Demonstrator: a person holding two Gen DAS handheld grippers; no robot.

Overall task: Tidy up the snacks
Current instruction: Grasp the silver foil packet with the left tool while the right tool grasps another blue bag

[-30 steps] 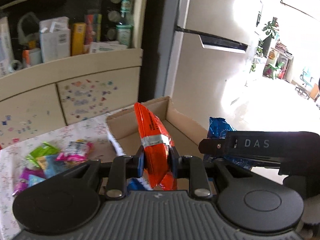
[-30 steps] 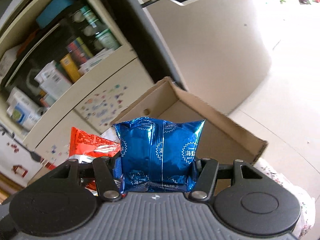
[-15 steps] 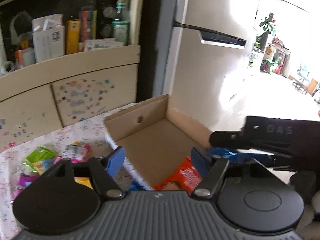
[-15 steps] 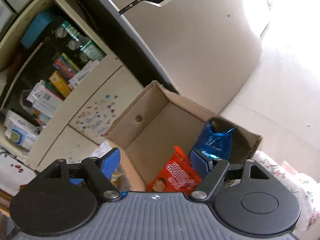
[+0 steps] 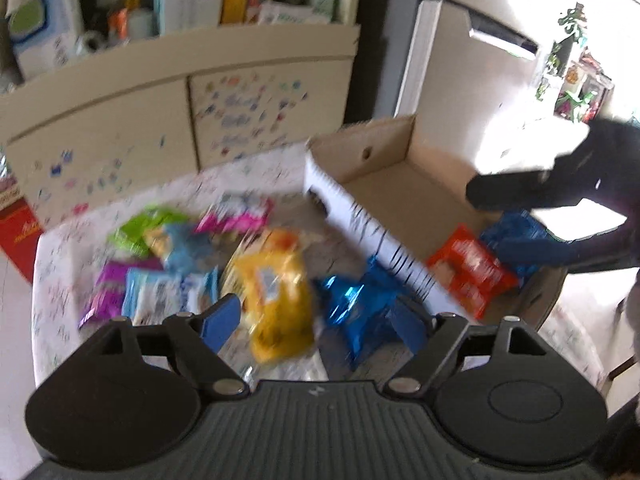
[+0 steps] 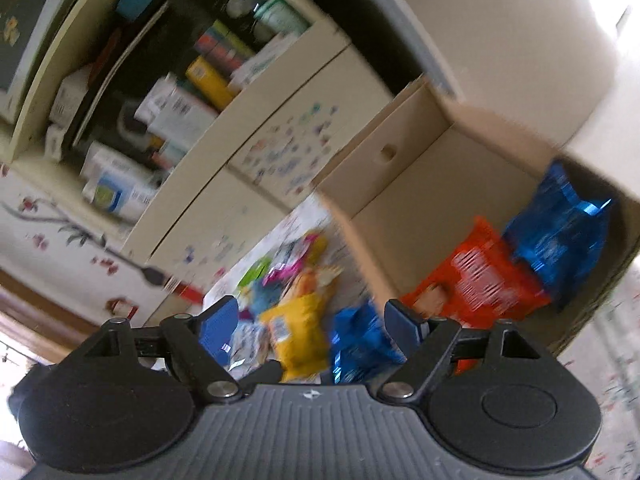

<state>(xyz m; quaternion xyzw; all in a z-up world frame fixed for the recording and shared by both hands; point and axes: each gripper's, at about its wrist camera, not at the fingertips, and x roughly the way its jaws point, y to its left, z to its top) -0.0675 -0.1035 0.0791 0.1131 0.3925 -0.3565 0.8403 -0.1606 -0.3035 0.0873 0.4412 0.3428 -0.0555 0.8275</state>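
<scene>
Overall, motion blur smears the loose packets (image 5: 224,264) on the table (image 5: 60,320), while the orange packet (image 5: 470,270) and blue packet (image 6: 560,228) lie in the box (image 5: 360,148), lengthwise along its near corner; both the left gripper (image 5: 316,320) and right gripper (image 6: 310,320), jaws just opened, hold nothing.

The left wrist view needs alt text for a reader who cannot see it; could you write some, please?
An open left gripper hovers over blurred snack packets on a table, among them a yellow bag. Right of them, a cardboard box holds an orange packet and a blue packet.
</scene>
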